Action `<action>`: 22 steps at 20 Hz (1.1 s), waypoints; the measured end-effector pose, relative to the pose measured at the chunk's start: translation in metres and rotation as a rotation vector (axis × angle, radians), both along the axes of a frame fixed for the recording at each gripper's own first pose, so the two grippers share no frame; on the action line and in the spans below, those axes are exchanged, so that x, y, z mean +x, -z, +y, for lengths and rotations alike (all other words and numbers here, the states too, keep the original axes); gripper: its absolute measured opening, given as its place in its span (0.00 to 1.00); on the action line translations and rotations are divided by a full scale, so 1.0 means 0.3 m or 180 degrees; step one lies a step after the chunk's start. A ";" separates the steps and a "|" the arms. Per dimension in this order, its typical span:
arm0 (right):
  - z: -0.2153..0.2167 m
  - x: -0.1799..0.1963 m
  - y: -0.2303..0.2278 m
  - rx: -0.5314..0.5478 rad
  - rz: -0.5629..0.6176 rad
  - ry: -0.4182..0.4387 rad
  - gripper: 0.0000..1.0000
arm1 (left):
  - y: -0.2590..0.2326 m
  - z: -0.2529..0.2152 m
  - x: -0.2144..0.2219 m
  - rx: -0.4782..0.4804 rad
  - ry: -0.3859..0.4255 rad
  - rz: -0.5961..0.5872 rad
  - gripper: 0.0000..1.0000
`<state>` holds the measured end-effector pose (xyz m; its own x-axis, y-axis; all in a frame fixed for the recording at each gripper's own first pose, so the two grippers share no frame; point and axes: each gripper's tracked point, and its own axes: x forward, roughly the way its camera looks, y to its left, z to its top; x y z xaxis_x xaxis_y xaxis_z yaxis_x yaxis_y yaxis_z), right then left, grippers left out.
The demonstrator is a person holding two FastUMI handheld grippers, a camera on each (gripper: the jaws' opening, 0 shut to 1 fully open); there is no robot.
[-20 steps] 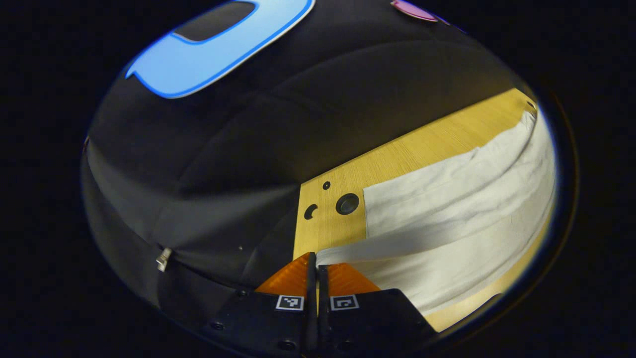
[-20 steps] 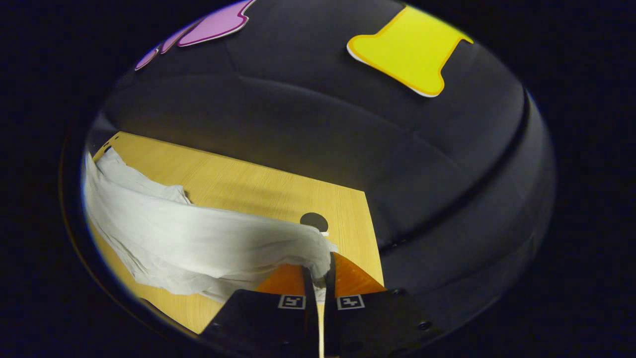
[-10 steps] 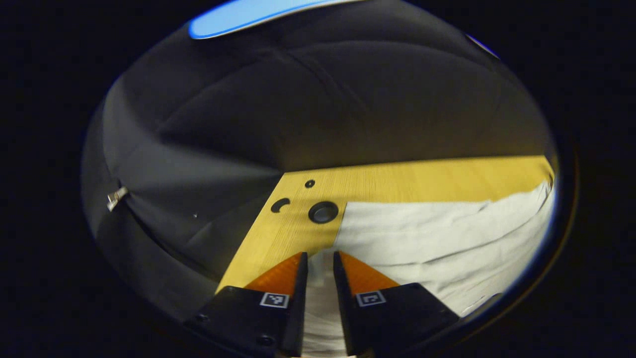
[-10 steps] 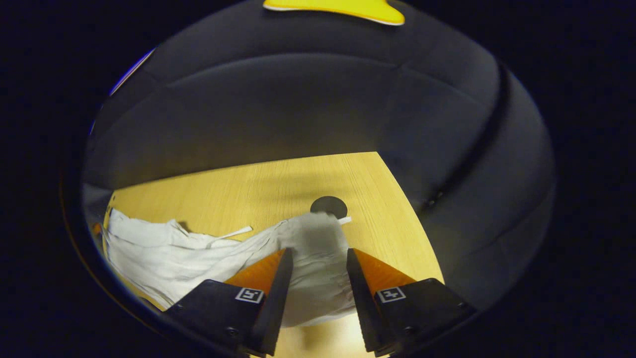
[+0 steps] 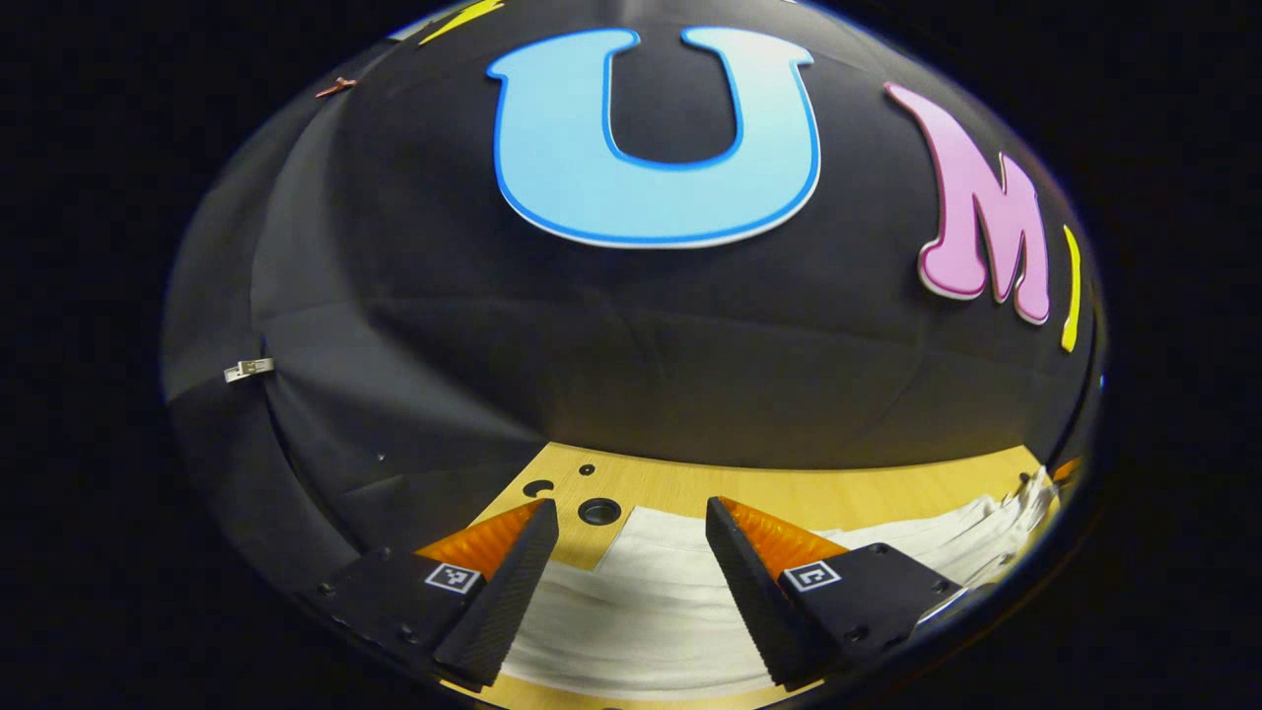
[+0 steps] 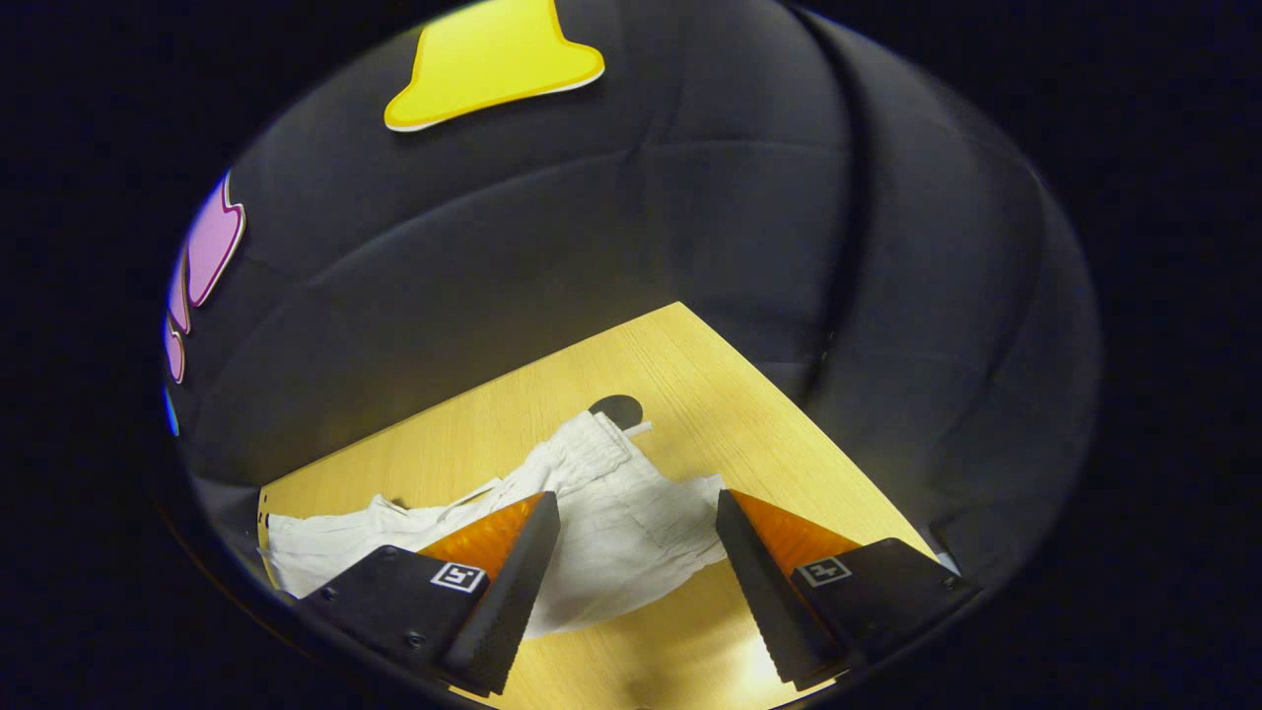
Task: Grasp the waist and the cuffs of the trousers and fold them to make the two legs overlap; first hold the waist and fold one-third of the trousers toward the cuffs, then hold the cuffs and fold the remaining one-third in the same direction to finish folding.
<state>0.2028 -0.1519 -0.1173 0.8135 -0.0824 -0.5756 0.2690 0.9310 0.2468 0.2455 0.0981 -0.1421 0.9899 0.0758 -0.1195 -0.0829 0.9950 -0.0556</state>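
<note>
White trousers (image 6: 611, 523) lie flat on the light wooden table (image 6: 680, 375). In the right gripper view the gathered waist end with a drawstring sits near a dark round hole (image 6: 616, 409), and the legs run off to the left. My right gripper (image 6: 636, 513) hangs open above the waist, touching nothing. In the left gripper view the cuff end of the trousers (image 5: 641, 592) lies in stacked layers beneath my left gripper (image 5: 631, 513), which is open and raised off the cloth.
The table (image 5: 789, 488) ends close behind the cloth, against the black booth wall. Small round holes (image 5: 598, 511) mark its left corner by the cuffs. Bare wood lies in front of the waist in the right gripper view.
Both grippers let go of the trousers, opened wide and lifted up and back. The lifted cloth dropped flat onto the table.
</note>
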 end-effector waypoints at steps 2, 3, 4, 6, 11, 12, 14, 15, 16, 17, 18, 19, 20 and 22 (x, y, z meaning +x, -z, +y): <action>0.000 -0.001 0.033 -0.0042 0.0038 0.0038 0.98 | -0.030 -0.003 -0.088 -0.0050 0.0025 -0.0082 0.96; -0.006 0.008 0.031 -0.0048 -0.0001 0.0094 0.98 | -0.038 0.004 -0.130 -0.0013 0.0000 -0.0099 0.96; -0.014 0.009 0.029 -0.0058 -0.0048 0.0160 0.98 | -0.037 0.016 -0.171 0.0041 -0.0036 -0.0115 0.96; -0.049 -0.001 0.018 -0.0124 -0.0119 0.0364 0.98 | -0.029 0.000 -0.250 0.0056 -0.0057 -0.0105 0.96; -0.061 -0.017 0.081 0.0026 -0.0053 0.0517 0.98 | 0.023 -0.040 -0.363 -0.0255 -0.0014 -0.0008 0.96; -0.062 -0.011 0.100 0.0011 -0.0034 0.0528 0.98 | 0.034 -0.039 -0.372 -0.0272 -0.0038 0.0007 0.96; -0.057 -0.010 0.135 -0.0050 -0.0003 0.0533 0.98 | 0.046 -0.045 -0.388 -0.0264 -0.0069 0.0040 0.96; -0.047 -0.013 0.159 -0.0038 0.0039 0.0528 0.98 | 0.048 -0.049 -0.395 -0.0238 -0.0078 0.0053 0.96; -0.048 -0.012 0.145 -0.0107 -0.0025 0.0534 0.98 | 0.051 -0.063 -0.400 -0.0200 -0.0063 0.0066 0.96; -0.052 0.003 0.155 -0.0136 -0.0017 0.0505 0.99 | 0.050 -0.072 -0.409 -0.0163 -0.0045 0.0084 0.96; -0.047 -0.005 0.141 -0.0206 -0.0067 0.0474 0.98 | 0.054 -0.087 -0.415 -0.0153 -0.0039 0.0112 0.96; -0.052 0.001 0.145 -0.0276 -0.0060 0.0453 0.99 | 0.050 -0.096 -0.422 -0.0145 -0.0047 0.0137 0.96; -0.043 0.001 0.143 -0.0364 -0.0069 0.0444 0.95 | 0.047 -0.104 -0.430 -0.0122 -0.0065 0.0163 0.96; -0.008 0.013 0.172 -0.0379 -0.0039 0.0449 0.74 | 0.027 -0.130 -0.460 -0.0068 -0.0077 0.0220 0.96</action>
